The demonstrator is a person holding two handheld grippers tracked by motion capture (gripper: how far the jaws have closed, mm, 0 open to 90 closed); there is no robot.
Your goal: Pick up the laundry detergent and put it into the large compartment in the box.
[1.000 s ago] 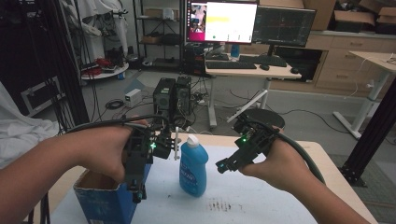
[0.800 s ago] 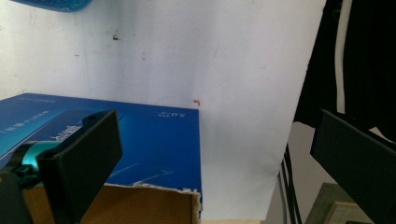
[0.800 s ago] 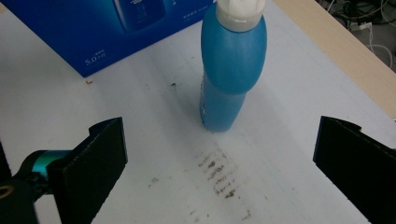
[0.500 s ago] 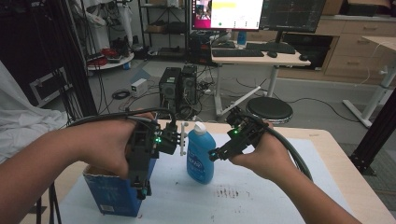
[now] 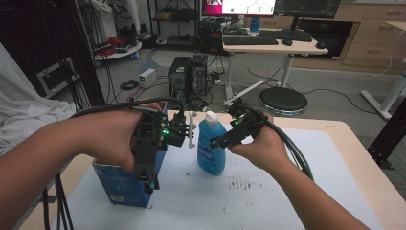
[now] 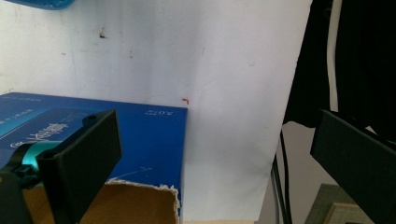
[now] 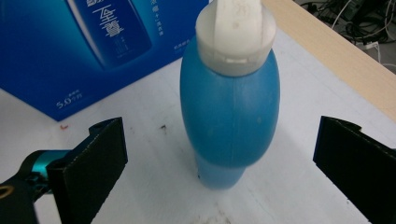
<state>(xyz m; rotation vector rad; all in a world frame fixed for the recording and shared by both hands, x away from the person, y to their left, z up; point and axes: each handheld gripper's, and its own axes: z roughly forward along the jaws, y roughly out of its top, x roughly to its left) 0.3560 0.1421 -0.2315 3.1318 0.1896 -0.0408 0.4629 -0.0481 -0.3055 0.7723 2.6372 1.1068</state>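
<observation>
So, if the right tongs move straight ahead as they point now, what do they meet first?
Most likely the blue bottle. It stands upright between the open jaws of the right tongs, just ahead, untouched. How far ahead is hard to judge.

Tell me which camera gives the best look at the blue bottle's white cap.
The right gripper view: the white cap sits close and sharp atop the blue bottle, between the open right claw jaws. The high view shows the cap small and distant. The left gripper view catches a sliver of blue at its top edge.
</observation>
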